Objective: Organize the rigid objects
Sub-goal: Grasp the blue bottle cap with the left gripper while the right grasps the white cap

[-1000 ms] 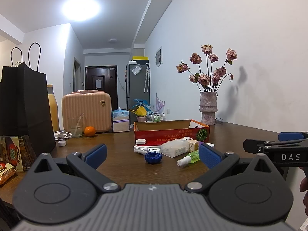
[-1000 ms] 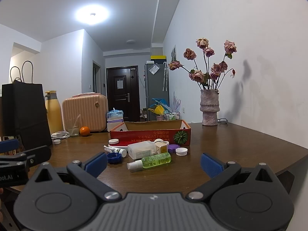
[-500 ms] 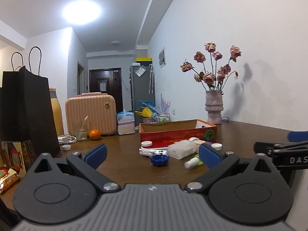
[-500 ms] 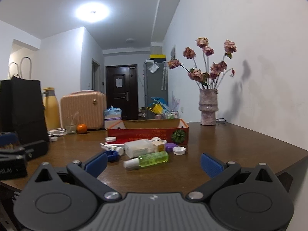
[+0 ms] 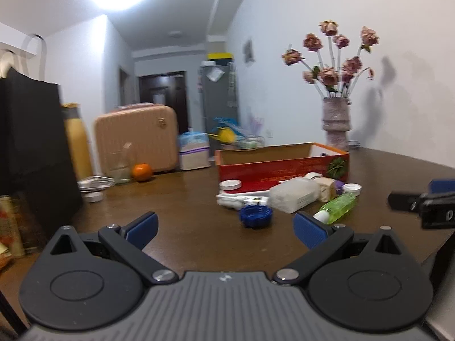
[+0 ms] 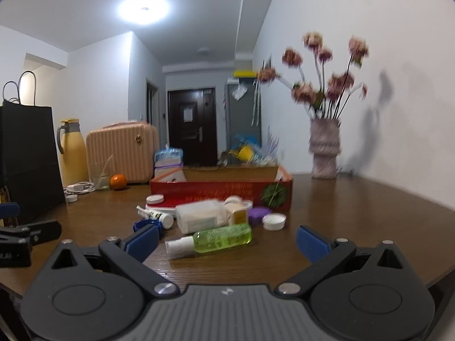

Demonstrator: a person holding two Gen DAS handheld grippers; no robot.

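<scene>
A red cardboard box (image 6: pixel 221 190) stands open on the brown table (image 6: pixel 355 213). In front of it lie a green spray bottle (image 6: pixel 219 238), a clear white bottle (image 6: pixel 199 218), a white tube (image 6: pixel 155 216), a blue cap (image 5: pixel 256 216), a purple lid (image 6: pixel 257 213) and a white lid (image 6: pixel 273 221). My right gripper (image 6: pixel 227 240) is open, empty, just short of the green bottle. My left gripper (image 5: pixel 226 226) is open, empty, near the blue cap. The box (image 5: pixel 281 164) and green bottle (image 5: pixel 338 207) also show in the left wrist view.
A vase of dried roses (image 6: pixel 325 153) stands at the back right. A black paper bag (image 6: pixel 28 156), yellow flask (image 6: pixel 72 153), pink case (image 6: pixel 122 153), orange (image 6: pixel 118 182) and glass (image 6: pixel 101 179) stand at the left. The table edge runs along the right.
Both grippers have moved forward over the table toward the pile of bottles and lids, which now looks larger. Both stay open and empty.
</scene>
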